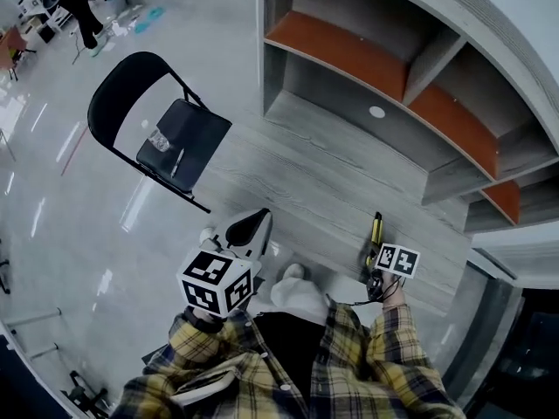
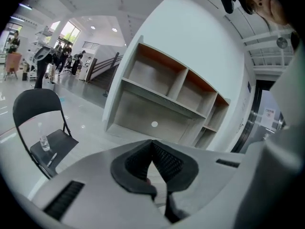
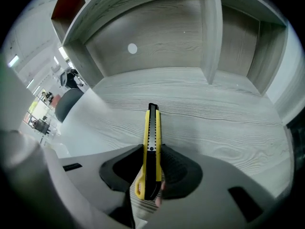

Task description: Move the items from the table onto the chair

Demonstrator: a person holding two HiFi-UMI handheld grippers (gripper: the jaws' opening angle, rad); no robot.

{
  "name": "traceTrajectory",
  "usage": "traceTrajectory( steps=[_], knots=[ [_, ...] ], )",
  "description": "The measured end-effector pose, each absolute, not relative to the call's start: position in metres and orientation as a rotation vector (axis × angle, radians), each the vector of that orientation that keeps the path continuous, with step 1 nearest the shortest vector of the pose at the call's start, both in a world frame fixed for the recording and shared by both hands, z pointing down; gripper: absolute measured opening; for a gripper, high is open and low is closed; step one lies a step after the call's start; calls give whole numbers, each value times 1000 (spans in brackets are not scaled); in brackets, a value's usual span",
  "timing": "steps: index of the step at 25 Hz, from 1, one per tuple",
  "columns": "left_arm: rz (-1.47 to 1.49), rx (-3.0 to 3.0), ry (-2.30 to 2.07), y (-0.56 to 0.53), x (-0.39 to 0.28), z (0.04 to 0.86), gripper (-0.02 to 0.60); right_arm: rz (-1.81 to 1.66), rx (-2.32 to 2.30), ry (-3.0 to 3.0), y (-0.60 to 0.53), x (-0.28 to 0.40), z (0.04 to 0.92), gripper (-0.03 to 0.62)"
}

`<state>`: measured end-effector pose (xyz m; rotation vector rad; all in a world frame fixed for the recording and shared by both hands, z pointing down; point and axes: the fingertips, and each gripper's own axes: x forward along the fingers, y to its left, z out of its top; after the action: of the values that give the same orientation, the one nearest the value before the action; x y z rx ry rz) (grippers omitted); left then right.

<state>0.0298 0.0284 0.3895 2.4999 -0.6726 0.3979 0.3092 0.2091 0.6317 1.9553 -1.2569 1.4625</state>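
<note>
A bottle (image 1: 160, 140) is already set on the chair (image 1: 208, 127), upper left; a utility knife (image 3: 151, 137) is pinched by the right gripper (image 3: 151, 162), while the left gripper (image 2: 153, 165) is held pressed together, empty.

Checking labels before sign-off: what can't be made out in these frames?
- Things on the chair seat: too small to name, head view.
- Utility knife blade: out or retracted unclear, tip too small, right gripper view.
- Shelf unit top: cut off by the upper edge, head view.
</note>
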Motion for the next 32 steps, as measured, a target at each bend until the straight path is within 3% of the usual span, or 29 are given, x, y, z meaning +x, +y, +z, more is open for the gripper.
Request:
traceTrajectory(
  steps=[10, 20, 32],
  knots=[
    [384, 2469, -739, -104, -72, 397, 3, 1356, 1978, -1380, 68, 212, 600, 124],
    [374, 2361, -892, -226, -205, 425, 3, 1204, 1743, -1694, -122, 45, 569, 125],
    [299, 2116, -1115, -288, -322, 485, 3, 1139, 1271, -1933, -297, -150, 610, 124]
  ],
)
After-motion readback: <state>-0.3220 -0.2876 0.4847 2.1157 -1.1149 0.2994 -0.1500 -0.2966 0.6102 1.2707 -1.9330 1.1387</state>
